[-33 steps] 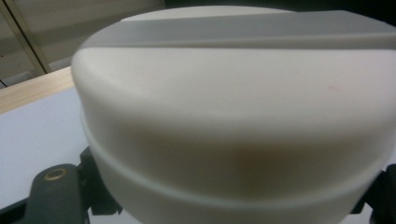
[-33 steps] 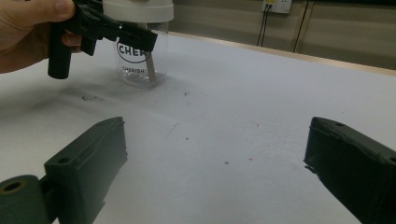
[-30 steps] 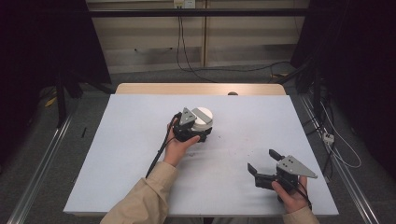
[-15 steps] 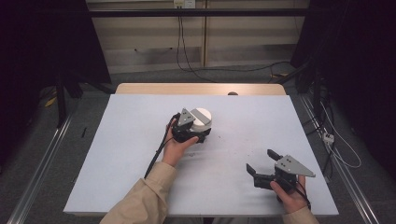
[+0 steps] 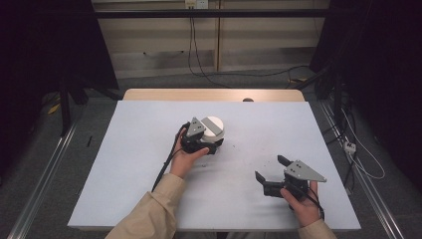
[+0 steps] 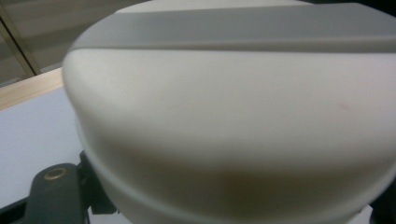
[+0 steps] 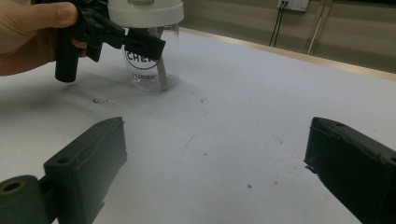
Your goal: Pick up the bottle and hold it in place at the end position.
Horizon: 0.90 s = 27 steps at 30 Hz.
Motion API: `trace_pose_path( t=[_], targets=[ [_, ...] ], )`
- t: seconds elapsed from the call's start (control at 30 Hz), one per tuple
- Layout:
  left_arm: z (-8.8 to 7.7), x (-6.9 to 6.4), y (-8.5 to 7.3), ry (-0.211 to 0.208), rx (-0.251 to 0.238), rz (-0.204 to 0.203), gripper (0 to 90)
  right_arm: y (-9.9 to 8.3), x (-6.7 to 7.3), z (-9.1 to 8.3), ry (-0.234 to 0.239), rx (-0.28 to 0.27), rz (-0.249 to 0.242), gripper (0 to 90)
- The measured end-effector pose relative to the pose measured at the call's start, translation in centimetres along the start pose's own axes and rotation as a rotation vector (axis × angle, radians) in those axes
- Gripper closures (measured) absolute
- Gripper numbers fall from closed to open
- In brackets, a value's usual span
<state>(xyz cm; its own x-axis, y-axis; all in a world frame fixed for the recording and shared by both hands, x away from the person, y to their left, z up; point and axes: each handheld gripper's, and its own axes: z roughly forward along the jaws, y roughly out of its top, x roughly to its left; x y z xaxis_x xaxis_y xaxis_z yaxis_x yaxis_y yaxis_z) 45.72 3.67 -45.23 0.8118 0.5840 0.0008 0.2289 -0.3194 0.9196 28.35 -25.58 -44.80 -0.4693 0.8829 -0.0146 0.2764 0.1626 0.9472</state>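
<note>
Pinching the clear jar [image 5: 213, 133] just under its white lid [image 7: 145, 9], the left gripper [image 5: 205, 143] holds it upright on the white table [image 5: 124, 164]. Well apart, the right gripper [image 5: 271, 172] rests with jaws spread wide, nothing between them.

1. A table [image 5: 149, 164] with a pale grey-white top fills the middle; its wooden far edge [image 5: 214, 94] shows at 12 o'clock
2. A beige wall panel [image 5: 164, 50] stands behind, with a wall socket [image 5: 195, 4] at 12 o'clock and black cables [image 5: 191, 45] hanging from it
3. Grey carpet floor [image 5: 30, 164] lies at 9 o'clock, crossed by a metal rail [image 5: 45, 169]
4. Dark curtains [image 5: 383, 74] hang at 3 o'clock
</note>
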Motion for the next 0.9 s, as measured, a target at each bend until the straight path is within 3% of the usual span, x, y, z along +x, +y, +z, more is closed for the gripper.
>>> trace_pose_path(
  t=[0.3, 0.83, 0.9],
  targets=[
    [0.1, -0.1, 0.0, 0.011, 0.010, 0.001, 18.5, 0.9, -0.2, 0.3, 0.006, 0.005, 0.011, 4.9],
    [0.0, 0.0, 0.0, 0.012, 0.012, 0.004, 18.6, 2.6, 0.4, 3.0, 0.023, 0.032, 0.031, 4.9],
    [0.1, -0.1, -0.1, 0.003, 0.010, -0.010, 18.6, 2.9, 0.7, 3.5, 0.027, 0.036, 0.031, 5.0]
  ],
)
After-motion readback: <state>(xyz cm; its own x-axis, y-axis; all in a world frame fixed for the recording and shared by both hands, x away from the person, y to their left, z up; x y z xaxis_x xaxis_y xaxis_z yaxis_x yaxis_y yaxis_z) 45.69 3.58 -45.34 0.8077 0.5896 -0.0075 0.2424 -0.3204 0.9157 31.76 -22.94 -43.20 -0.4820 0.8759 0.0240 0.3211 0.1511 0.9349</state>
